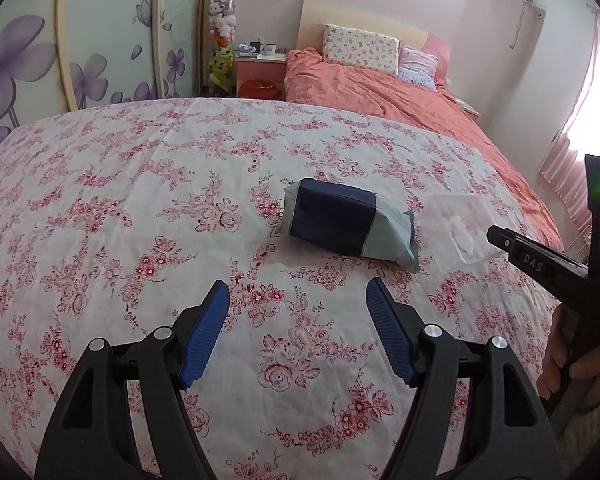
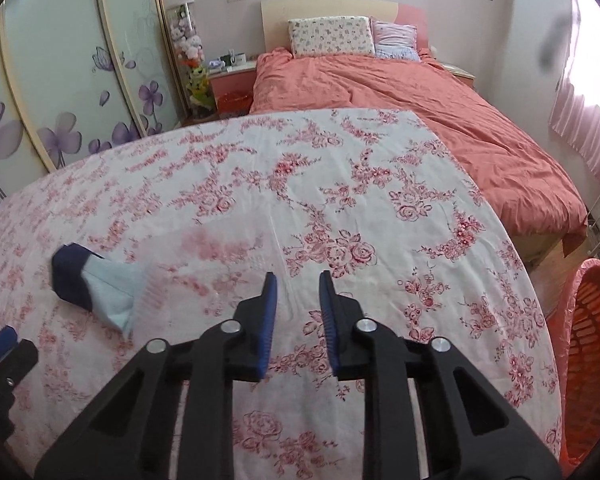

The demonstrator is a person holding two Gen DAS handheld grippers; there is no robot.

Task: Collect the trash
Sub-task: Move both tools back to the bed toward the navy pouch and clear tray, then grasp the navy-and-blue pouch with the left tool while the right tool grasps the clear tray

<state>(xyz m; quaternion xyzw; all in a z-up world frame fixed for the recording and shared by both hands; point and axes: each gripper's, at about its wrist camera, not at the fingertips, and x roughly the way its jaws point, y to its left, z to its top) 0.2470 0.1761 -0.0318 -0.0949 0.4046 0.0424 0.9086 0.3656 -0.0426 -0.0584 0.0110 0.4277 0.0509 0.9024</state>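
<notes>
Left gripper [image 1: 298, 296], jaws wide and empty, sits just below the packet [image 1: 350, 224] at frame centre (long axis left-to-right); right gripper [image 2: 298, 280] narrow, empty.

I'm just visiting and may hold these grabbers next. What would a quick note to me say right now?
Left gripper: open, empty, aimed at the blue-and-pale packet on the floral cloth.
Right gripper: jaws narrow, not touching, nothing between them.
Clear plastic tray lies right of the packet.
Orange basket stands off the cloth's right edge.
Done: nothing visibly collected.
Left: packet and tray.
</notes>
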